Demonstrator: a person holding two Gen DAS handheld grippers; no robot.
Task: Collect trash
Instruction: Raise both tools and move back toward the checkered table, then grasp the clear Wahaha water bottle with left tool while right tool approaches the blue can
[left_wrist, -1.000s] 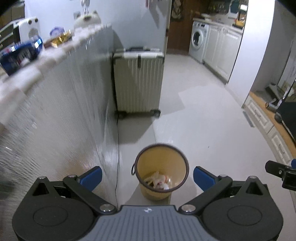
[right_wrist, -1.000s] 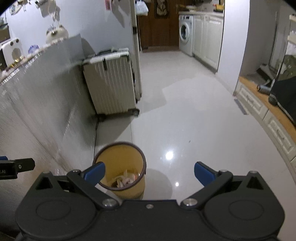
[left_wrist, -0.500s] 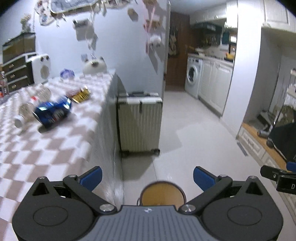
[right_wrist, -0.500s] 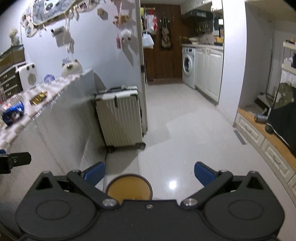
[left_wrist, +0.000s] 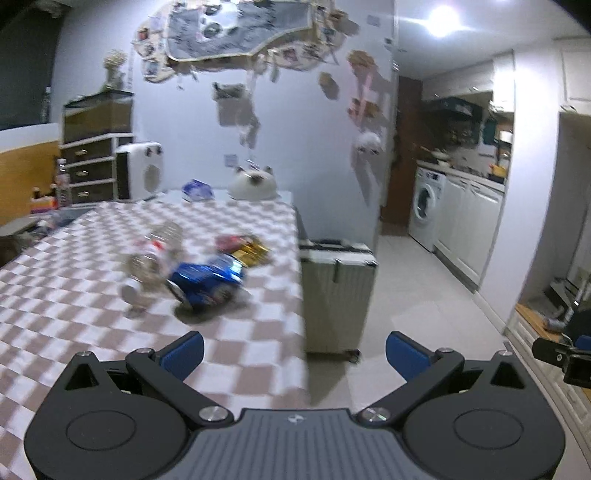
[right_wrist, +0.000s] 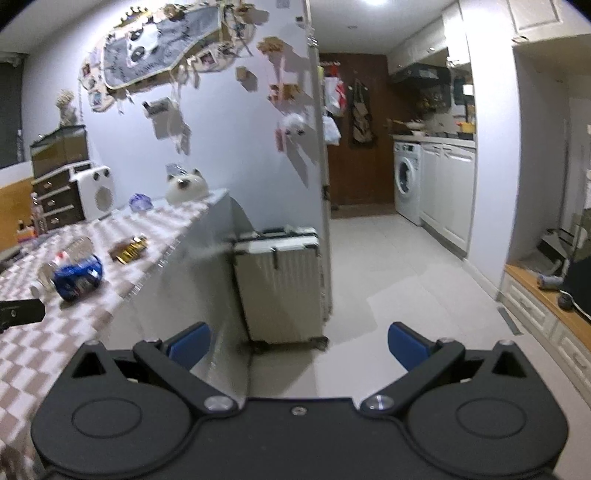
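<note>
A crushed blue can (left_wrist: 207, 282) lies on the checkered table (left_wrist: 74, 295), with a clear plastic bottle (left_wrist: 151, 258) on its side to its left and a gold-and-red wrapper (left_wrist: 245, 249) behind it. My left gripper (left_wrist: 293, 354) is open and empty, above the table's near right corner, short of the can. My right gripper (right_wrist: 299, 345) is open and empty, off the table's right side; the can (right_wrist: 77, 277), bottle (right_wrist: 61, 258) and wrapper (right_wrist: 129, 249) show at its left. The trash bin is out of view.
A ribbed white suitcase (left_wrist: 336, 291) stands on the floor against the table's far end. A white cat-shaped object (left_wrist: 253, 184), a small blue item (left_wrist: 197, 190) and a white heater (left_wrist: 138, 171) are at the table's back. Tiled floor (right_wrist: 406, 280) runs right toward a washing machine (right_wrist: 406, 181).
Both grippers rose from over the yellow trash bin on the floor to table height. The bin dropped out of view and the tabletop with the can, bottle and wrapper came into view.
</note>
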